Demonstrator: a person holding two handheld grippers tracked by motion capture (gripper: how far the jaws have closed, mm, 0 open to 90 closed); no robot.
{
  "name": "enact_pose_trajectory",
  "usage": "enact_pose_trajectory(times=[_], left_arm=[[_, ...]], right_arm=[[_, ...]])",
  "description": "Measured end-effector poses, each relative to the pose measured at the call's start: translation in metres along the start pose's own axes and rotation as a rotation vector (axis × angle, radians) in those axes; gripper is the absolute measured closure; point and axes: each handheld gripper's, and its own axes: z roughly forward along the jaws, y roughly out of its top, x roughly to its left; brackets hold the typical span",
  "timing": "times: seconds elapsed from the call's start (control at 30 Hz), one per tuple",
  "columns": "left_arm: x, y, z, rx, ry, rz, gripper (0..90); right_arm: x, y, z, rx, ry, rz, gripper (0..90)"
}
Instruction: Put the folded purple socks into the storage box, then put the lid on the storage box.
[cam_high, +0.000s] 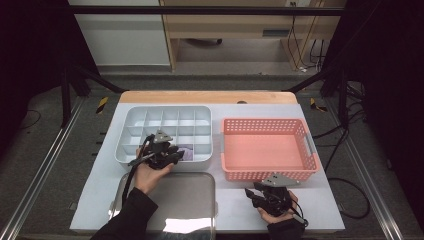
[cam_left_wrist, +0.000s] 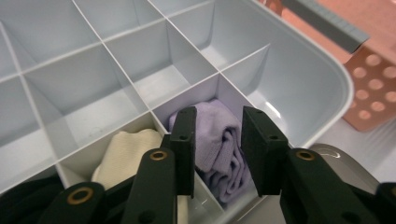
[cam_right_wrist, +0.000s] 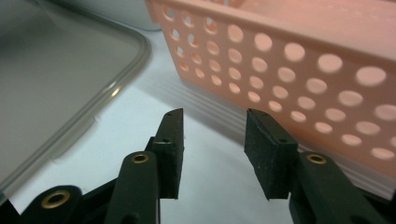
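1. Hovering over a folded lilac cloth (cam_left_wrist: 219, 147) that sits in a near-row cell of the grey divider tray (cam_high: 131, 116); in the left gripper view it fills that cell, bunched and upright, so it seems packed one item per cell.
2. Left gripper (cam_left_wrist: 217, 149): jaws part-open, straddling the cloth, pads apart from the fabric with a gap on each side — judged as having let go or lining up, not clamping.
3. At 9 o'clock of the lilac cloth, next cell over, a cream cloth (cam_left_wrist: 123, 154); a dark item at the far 9 o'clock corner, too cut off to name.
4. The other cells toward 12 o'clock look bare, likely left for more items.
5. At 3 o'clock of the tray, just beside it, a pink perforated basket (cam_high: 305, 131), nothing inside.
6. At 6 o'clock of the tray, a metal tray (cam_high: 200, 192) on the white surface (cam_high: 230, 210).
7. Right gripper (cam_right_wrist: 212, 144) at 6 o'clock of the basket, jaws part-open, holding nothing, low over the surface — parked out of the way.
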Motion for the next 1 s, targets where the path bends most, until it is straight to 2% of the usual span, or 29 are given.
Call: enact_pose_trajectory(times=[0.23, 0.37, 0.47, 0.6, 0.67, 0.8, 1.0], left_arm=[[0.002, -0.008, -0.038, -0.113, -0.007, 0.011, 59.0], [0.004, -0.018, -0.06, -0.161, -0.024, -0.004, 56.4], [0.004, -0.028, -0.07, -0.17, -0.012, -0.004, 52.4], [0.007, -0.049, -0.084, -0.181, -0.008, -0.011, 49.5], [0.008, -0.059, -0.088, -0.175, -0.008, -0.027, 47.9], [0.011, -0.077, -0.095, -0.167, -0.008, -0.034, 46.3], [0.02, -0.101, -0.098, -0.151, -0.004, -0.059, 44.2]], right_arm=[[0.007, 0.007, -0.002, -0.051, 0.029, 0.01, 52.9], [0.013, 0.011, 0.0, -0.076, 0.062, 0.014, 49.1], [0.018, 0.012, 0.002, -0.084, 0.074, 0.014, 46.4], [0.021, 0.014, 0.005, -0.086, 0.085, 0.021, 43.8], [0.024, 0.015, 0.006, -0.087, 0.097, 0.024, 41.9], [0.031, 0.017, 0.011, -0.084, 0.109, 0.011, 39.8], [0.038, 0.018, 0.017, -0.071, 0.121, 0.009, 38.9]])
